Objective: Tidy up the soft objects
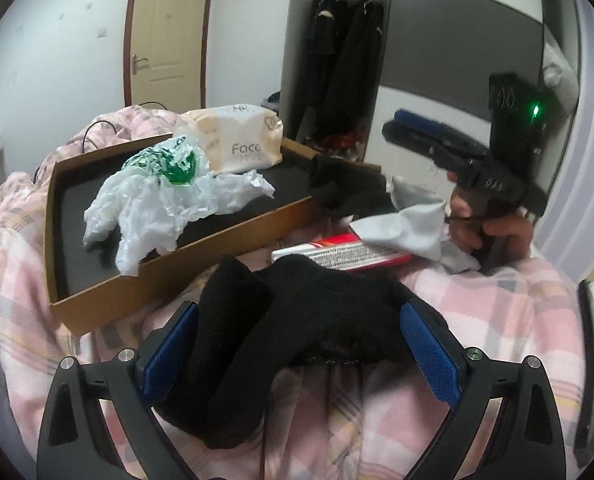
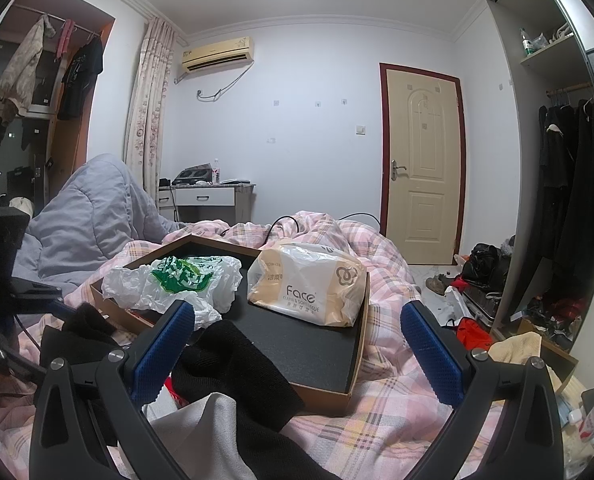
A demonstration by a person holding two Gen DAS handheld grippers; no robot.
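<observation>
Two black socks are what I am sorting right now. One black sock [image 1: 297, 320] lies crumpled on the pink checked bedcover [image 1: 497, 300], between the fingers [image 1: 173, 344] of my left gripper [image 1: 293, 344]; those fingers are spread wide and I see no pad pressing the cloth. A second black sock [image 2: 233, 364] droops over the near corner of the cardboard tray [image 2: 329, 396], partly on its black liner, with a grey cloth [image 2: 201, 428] just below it. My right gripper [image 2: 297, 352] hangs over that corner with its fingers spread as well, holding nothing.

Already inside the tray sit a crumpled white plastic bag with green print [image 1: 157, 200] and a pack of Face tissues [image 1: 237, 140]. A red and silver carton [image 1: 337, 256] lies on the bedcover just beyond the nearer sock.

My worry is the grip: I judge the sock thick and floppy, so closing on one fold could leave the rest trailing and snag it on the tray wall. Closing too low would pinch the bedcover along with it. The draped sock could also slide off the rim if the tray is nudged on this soft bed.
</observation>
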